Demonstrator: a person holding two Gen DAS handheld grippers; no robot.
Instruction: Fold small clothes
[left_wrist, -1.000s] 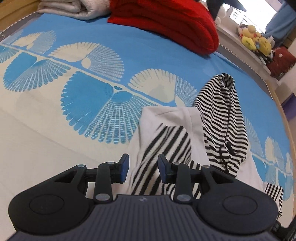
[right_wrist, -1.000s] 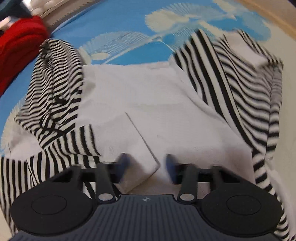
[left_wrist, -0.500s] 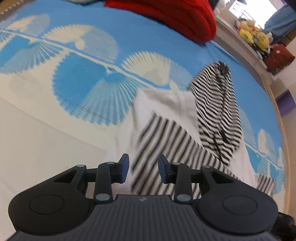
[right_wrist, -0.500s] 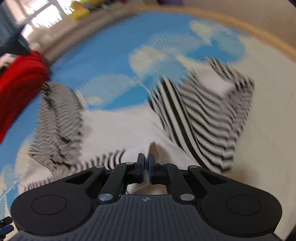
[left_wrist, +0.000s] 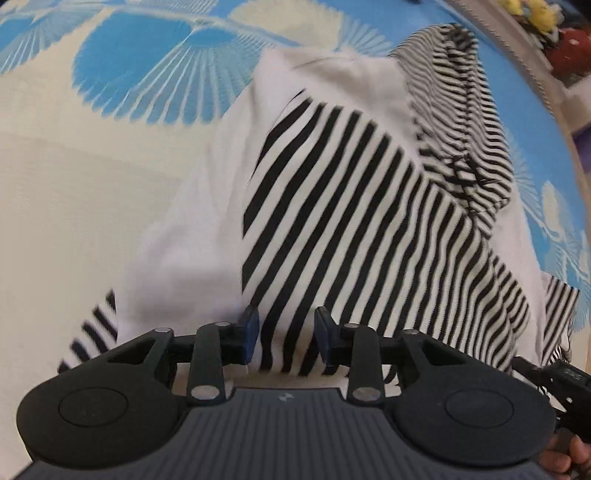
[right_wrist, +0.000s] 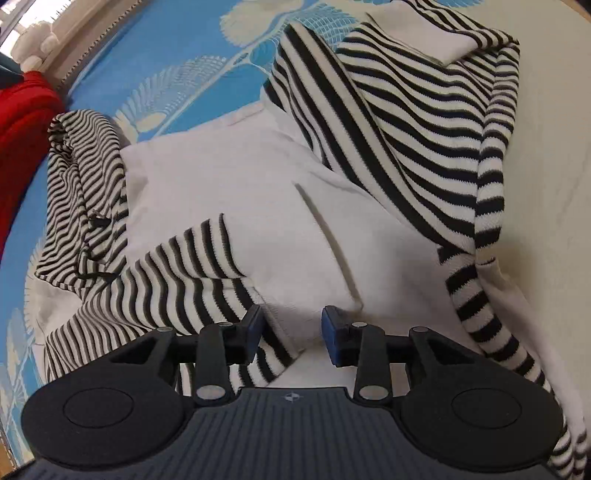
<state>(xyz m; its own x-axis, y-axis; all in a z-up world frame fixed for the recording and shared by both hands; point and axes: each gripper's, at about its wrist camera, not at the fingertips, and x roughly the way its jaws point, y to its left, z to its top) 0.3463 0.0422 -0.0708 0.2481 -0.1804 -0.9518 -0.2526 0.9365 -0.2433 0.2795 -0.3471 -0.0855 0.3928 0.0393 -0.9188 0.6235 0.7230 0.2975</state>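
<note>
A small white hooded top with black-and-white striped sleeves and hood lies on the bed. In the left wrist view its striped sleeve (left_wrist: 343, 206) lies folded across the white body (left_wrist: 192, 236), with the striped hood (left_wrist: 461, 110) at the far right. My left gripper (left_wrist: 284, 332) is open just above the sleeve's near end. In the right wrist view the white body (right_wrist: 280, 206) lies between a striped sleeve (right_wrist: 406, 122) on the right and another striped sleeve (right_wrist: 177, 280) on the left. My right gripper (right_wrist: 291, 332) is open and empty over the garment's near edge.
The bedspread (left_wrist: 147, 66) is blue with cream fan patterns. A red folded blanket (right_wrist: 22, 122) lies at the far left in the right wrist view. Stuffed toys (left_wrist: 532, 14) sit beyond the bed's edge. A hand (left_wrist: 565, 458) shows at the lower right.
My right gripper was shut on the garment half a second ago and has opened, letting the cloth go. My left gripper has moved closer over the striped sleeve and stayed open.
</note>
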